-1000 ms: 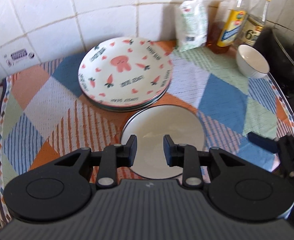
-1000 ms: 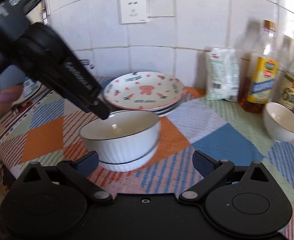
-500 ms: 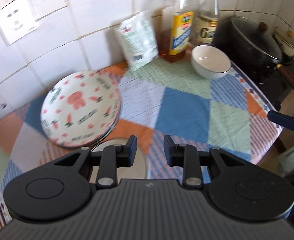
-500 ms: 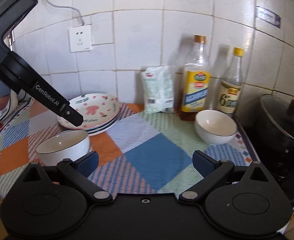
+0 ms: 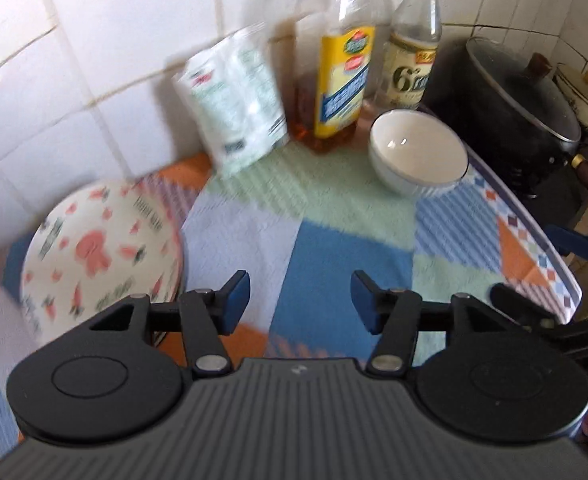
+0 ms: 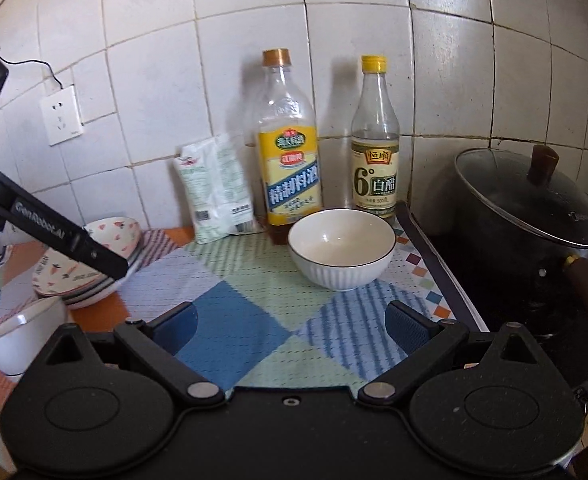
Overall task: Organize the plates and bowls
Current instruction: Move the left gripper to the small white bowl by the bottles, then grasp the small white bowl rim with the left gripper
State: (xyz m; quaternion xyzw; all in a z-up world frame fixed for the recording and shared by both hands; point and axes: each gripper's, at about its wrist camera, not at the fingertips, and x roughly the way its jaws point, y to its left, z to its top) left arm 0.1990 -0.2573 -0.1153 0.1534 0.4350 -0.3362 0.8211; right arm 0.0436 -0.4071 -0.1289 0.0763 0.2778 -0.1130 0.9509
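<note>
Bowl sits loose just beyond our right gripper, whose jaws are spread and empty. Our left gripper, earlier nearly closed, now gapes too. Farther left, plates are stacked; another bowl awaits its mate. Both views have swung right.

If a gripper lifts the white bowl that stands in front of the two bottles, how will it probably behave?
The white bowl looks glazed and glossy, so its rim is probably slippery and rigid. It seems ceramic, likely breakable and fairly heavy for its size. Its base looks narrower than its rim, so a push up high might tip it.
</note>
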